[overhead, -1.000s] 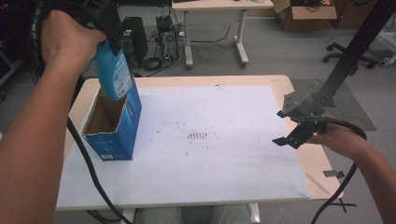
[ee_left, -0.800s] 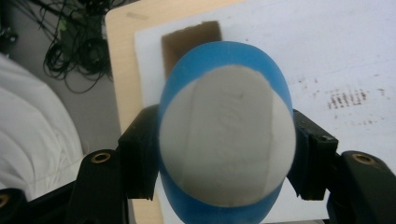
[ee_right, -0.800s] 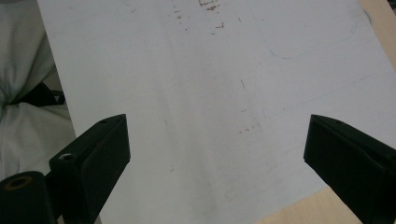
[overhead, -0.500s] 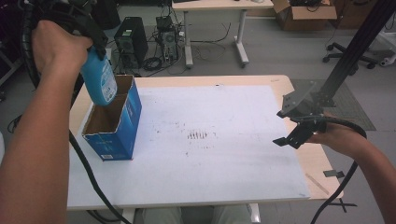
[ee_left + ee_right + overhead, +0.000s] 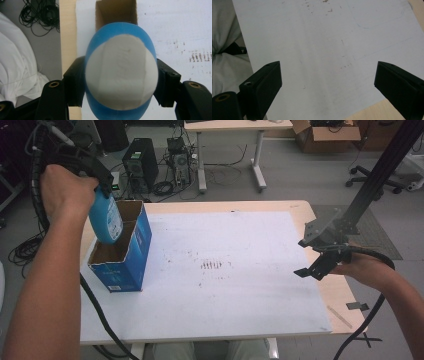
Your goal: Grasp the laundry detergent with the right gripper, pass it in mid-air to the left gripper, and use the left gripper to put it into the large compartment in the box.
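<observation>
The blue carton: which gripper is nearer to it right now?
Left. The left gripper hangs just above the open blue carton, clamped on a blue bottle whose base dips into its mouth. The right gripper sits open across the table, near its far right edge.

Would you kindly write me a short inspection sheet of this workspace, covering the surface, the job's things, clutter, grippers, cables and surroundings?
Surface: wooden table under a white sheet, with small brown specks near the middle.
Job's things: blue bottle held base-down above the open blue carton at the sheet's left edge.
Clutter: nothing seen on the sheet besides the carton.
Grippers: left gripper shut on the bottle; right gripper open and empty over the right edge.
Cables: a black cable trails from the left gripper past the carton.
Surroundings: computer towers, loose floor wiring, another table, a cardboard box.
</observation>
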`<state>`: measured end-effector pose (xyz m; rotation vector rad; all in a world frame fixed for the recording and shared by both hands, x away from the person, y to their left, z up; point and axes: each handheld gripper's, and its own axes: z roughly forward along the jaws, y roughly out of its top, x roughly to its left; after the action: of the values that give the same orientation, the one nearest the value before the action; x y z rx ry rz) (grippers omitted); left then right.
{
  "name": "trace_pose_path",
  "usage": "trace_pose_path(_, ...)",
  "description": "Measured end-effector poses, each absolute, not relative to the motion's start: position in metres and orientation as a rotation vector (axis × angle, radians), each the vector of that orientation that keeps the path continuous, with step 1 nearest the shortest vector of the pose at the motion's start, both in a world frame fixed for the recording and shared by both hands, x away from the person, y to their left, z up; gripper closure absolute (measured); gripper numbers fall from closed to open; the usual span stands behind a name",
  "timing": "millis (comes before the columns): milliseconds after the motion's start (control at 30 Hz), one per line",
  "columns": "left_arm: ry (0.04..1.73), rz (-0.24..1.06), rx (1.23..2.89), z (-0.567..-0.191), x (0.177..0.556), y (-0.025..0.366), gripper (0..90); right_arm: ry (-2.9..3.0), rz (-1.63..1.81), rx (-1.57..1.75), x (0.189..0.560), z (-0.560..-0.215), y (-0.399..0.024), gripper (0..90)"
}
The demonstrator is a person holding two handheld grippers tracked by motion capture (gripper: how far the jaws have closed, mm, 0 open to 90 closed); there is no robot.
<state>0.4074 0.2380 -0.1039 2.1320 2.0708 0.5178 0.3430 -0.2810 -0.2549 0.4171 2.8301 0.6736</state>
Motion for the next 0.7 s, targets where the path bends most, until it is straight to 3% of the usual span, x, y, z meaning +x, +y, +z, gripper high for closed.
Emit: trace_pose_path(700,2.067,0.476,2.172,-0.165,0.411,0.246,38.0,2.834,0.682,0.438,0.344,-0.259,-0.281,7.7)
